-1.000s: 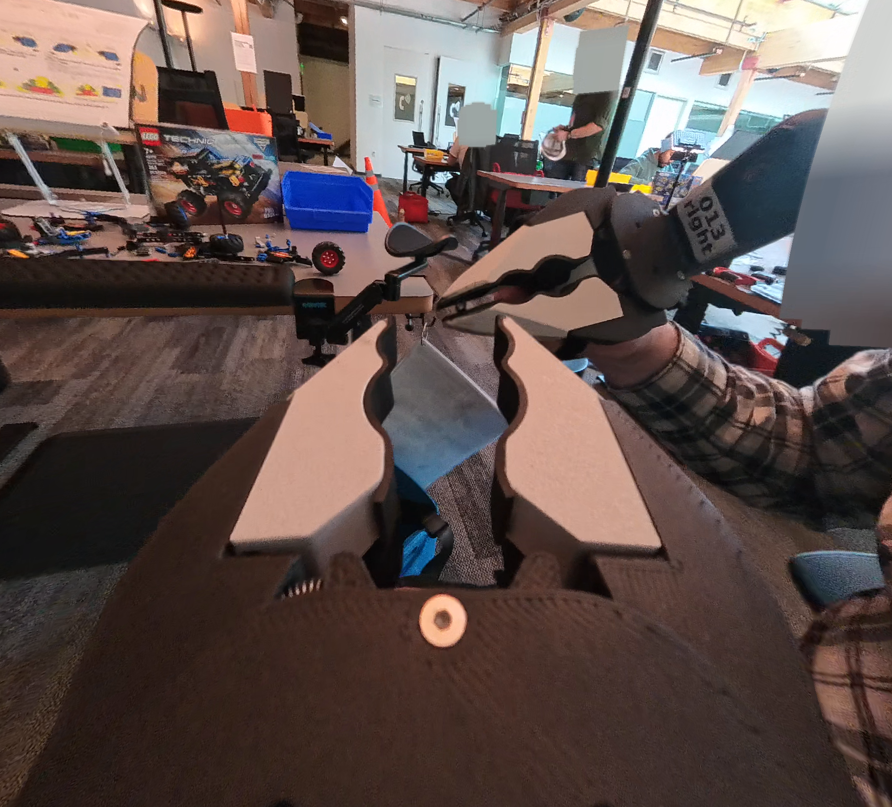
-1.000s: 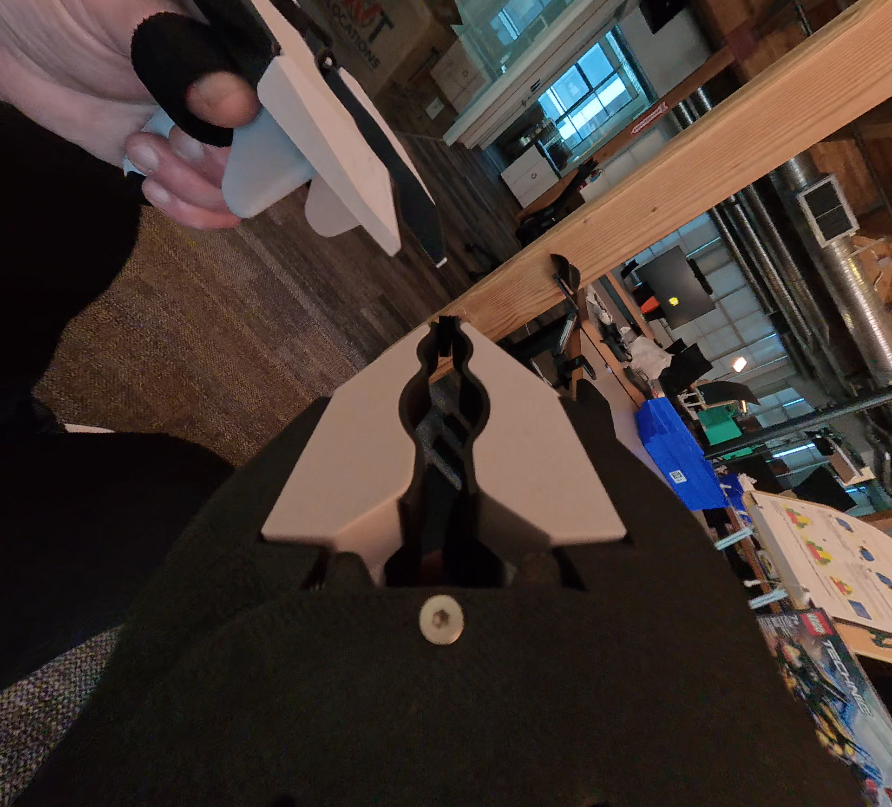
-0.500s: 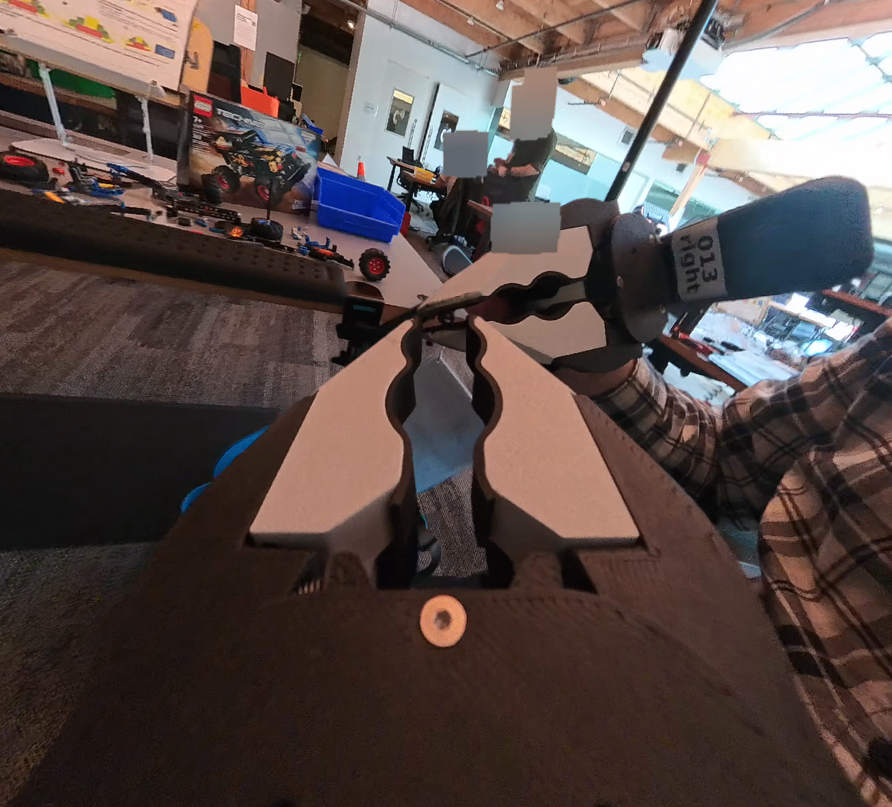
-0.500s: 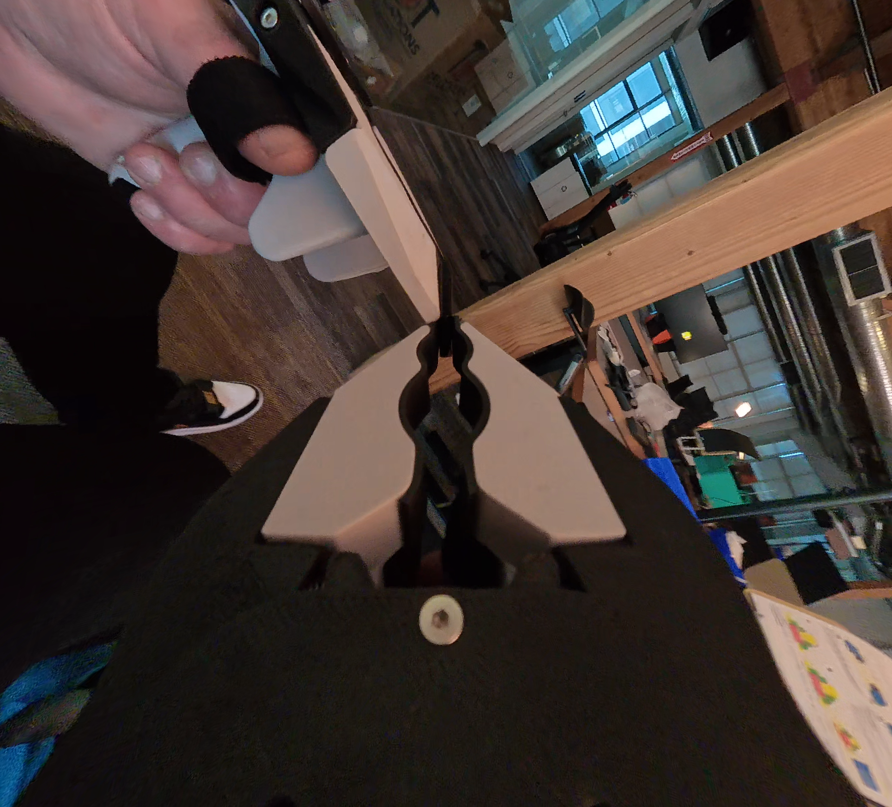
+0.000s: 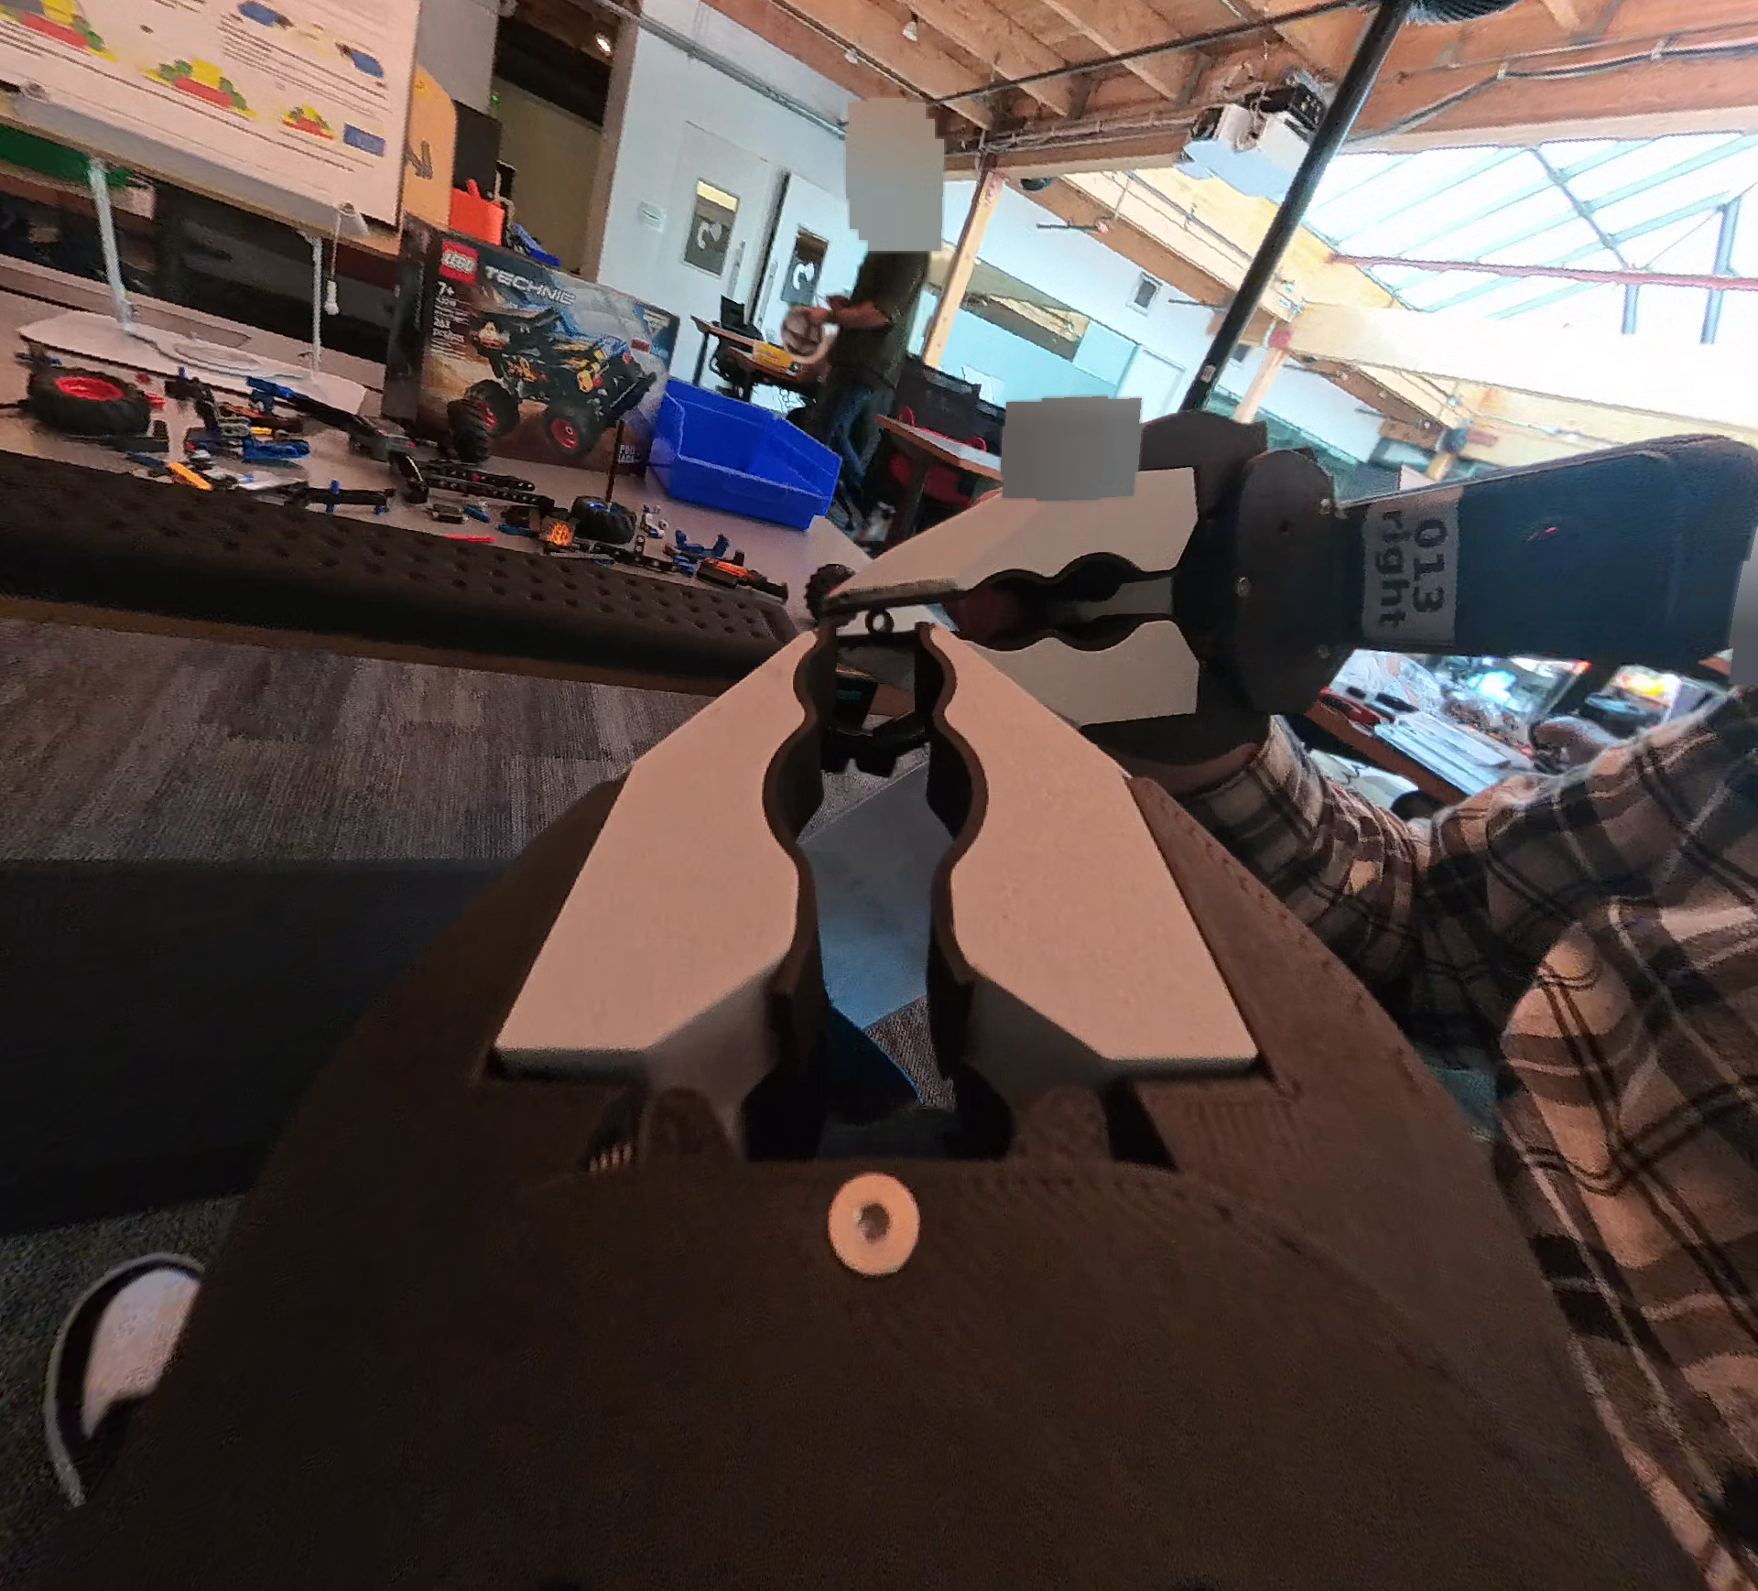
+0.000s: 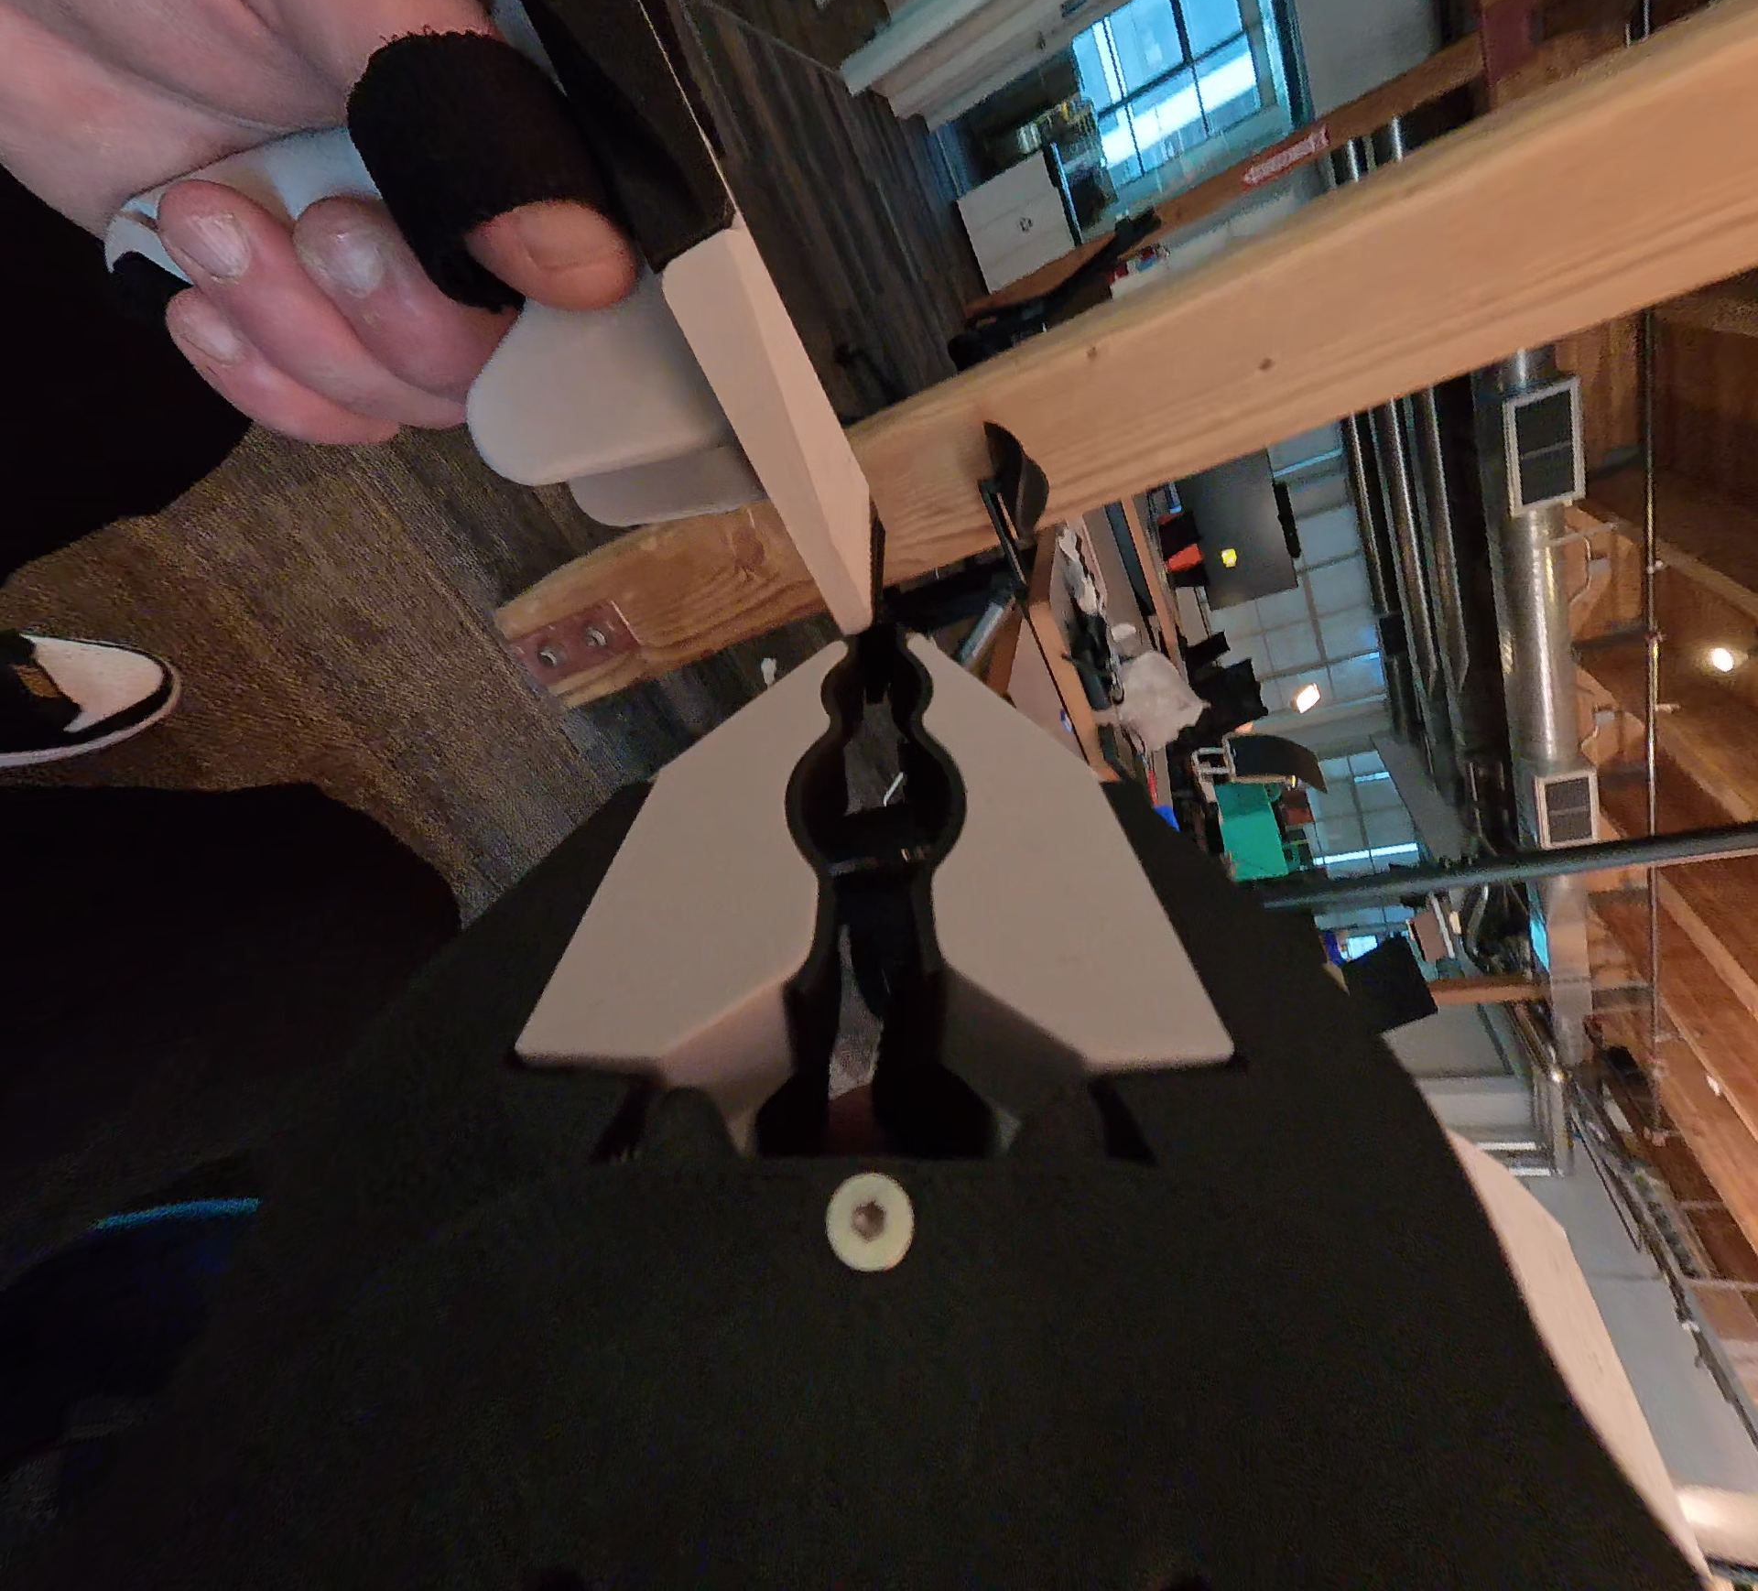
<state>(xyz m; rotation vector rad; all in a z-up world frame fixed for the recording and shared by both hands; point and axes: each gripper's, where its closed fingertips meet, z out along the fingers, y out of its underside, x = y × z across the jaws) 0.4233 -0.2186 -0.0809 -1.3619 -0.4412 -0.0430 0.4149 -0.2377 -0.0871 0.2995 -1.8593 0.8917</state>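
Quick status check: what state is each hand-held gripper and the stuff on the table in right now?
Left hand-held gripper: narrowly open, tips around a small black part.
Right hand-held gripper: shut on the small black part.
Blue bin: upright on the table.
Toy box: standing upright.

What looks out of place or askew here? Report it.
Nothing looks damaged or spilled. The oddest thing: small toy building parts lie scattered loose over the table beside the blue bin, not in it. The right gripper pinches a small black part.
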